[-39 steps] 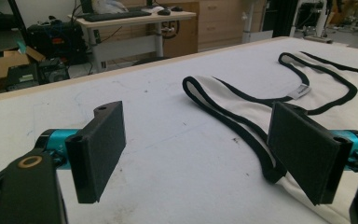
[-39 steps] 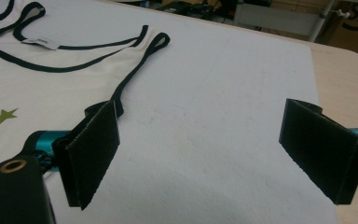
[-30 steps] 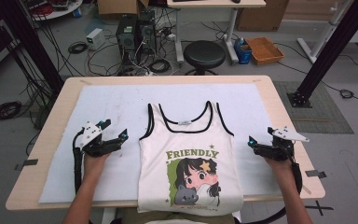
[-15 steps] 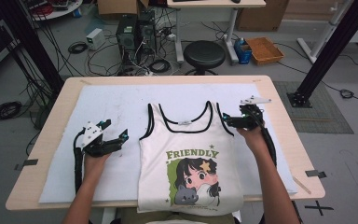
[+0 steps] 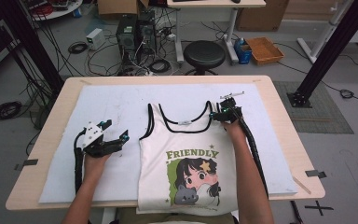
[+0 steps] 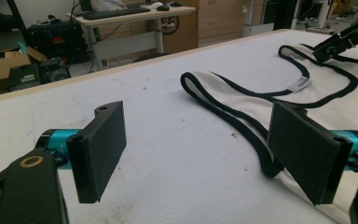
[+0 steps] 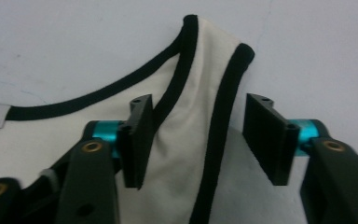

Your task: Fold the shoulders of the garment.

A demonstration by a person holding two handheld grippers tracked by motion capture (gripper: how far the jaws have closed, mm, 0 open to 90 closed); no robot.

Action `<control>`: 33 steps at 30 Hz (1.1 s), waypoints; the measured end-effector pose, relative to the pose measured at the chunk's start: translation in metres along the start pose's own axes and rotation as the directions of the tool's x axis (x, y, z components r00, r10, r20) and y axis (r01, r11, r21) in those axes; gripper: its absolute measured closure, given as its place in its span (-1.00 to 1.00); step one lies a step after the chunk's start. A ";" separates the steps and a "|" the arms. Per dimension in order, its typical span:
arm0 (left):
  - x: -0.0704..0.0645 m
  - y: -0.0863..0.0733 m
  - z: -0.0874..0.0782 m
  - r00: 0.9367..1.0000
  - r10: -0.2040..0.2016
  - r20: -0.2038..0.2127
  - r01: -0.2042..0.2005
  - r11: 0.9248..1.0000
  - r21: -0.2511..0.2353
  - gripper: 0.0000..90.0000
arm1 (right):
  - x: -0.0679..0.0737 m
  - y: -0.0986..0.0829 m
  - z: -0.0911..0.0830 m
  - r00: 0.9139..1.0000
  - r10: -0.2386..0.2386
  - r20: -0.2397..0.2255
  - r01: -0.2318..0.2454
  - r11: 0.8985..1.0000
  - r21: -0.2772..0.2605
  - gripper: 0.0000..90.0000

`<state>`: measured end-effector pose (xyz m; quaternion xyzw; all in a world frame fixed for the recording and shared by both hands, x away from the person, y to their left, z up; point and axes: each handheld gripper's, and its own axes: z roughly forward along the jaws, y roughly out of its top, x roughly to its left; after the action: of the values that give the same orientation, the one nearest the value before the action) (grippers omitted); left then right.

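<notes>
A cream tank top [image 5: 189,158] with black trim and a "FRIENDLY" cartoon print lies flat on the white mat [image 5: 121,102], its hem hanging over the near edge. My right gripper [image 5: 218,115] is open and straddles the top's right shoulder strap [image 7: 205,79], jaws either side of the cloth. My left gripper [image 5: 117,135] is open on the mat just left of the top, level with the armhole. Beyond its wide-apart jaws lies the left shoulder strap [image 6: 223,100]. The right gripper [image 6: 342,39] shows far off there.
The mat covers a wooden table [image 5: 279,121]. Beyond the far edge stand a black stool [image 5: 205,54], computer cases with loose cables [image 5: 135,42] and an orange crate [image 5: 265,49]. A black frame post [image 5: 326,51] rises at the right.
My right gripper has swung from the table's right edge inward and forward onto the top's right shoulder strap. My left gripper has barely moved.
</notes>
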<state>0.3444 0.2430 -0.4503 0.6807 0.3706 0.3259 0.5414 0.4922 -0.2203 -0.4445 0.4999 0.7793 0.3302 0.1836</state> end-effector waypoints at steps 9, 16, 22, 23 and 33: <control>0.000 0.000 0.000 1.000 0.002 -0.002 -0.002 1.000 0.000 -0.56 | 0.015 0.008 0.000 0.988 -0.150 -0.029 0.151 0.988 0.042 0.92; 0.000 0.000 0.000 1.000 0.001 0.001 -0.001 1.000 0.002 -0.56 | 0.017 0.005 -0.033 0.977 -0.185 -0.104 0.173 0.978 -0.115 0.93; -0.001 0.000 0.000 1.000 0.002 0.000 -0.002 1.000 0.005 -0.56 | 0.026 -0.012 -0.066 0.950 -0.246 -0.195 0.198 0.952 -0.235 0.93; -0.001 0.000 0.000 1.000 0.005 0.002 -0.005 1.000 0.007 -0.56 | 0.028 -0.017 -0.071 0.943 -0.260 -0.208 0.209 0.948 -0.239 0.93; -0.001 0.000 0.000 1.000 -0.003 -0.001 0.003 1.000 0.008 -0.56 | 0.036 -0.058 -0.092 0.883 -0.361 -0.300 0.306 0.927 -0.216 0.89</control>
<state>0.3440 0.2423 -0.4502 0.6821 0.3731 0.3238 0.5392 0.3815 -0.2346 -0.4179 0.2779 0.8440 0.4360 0.1430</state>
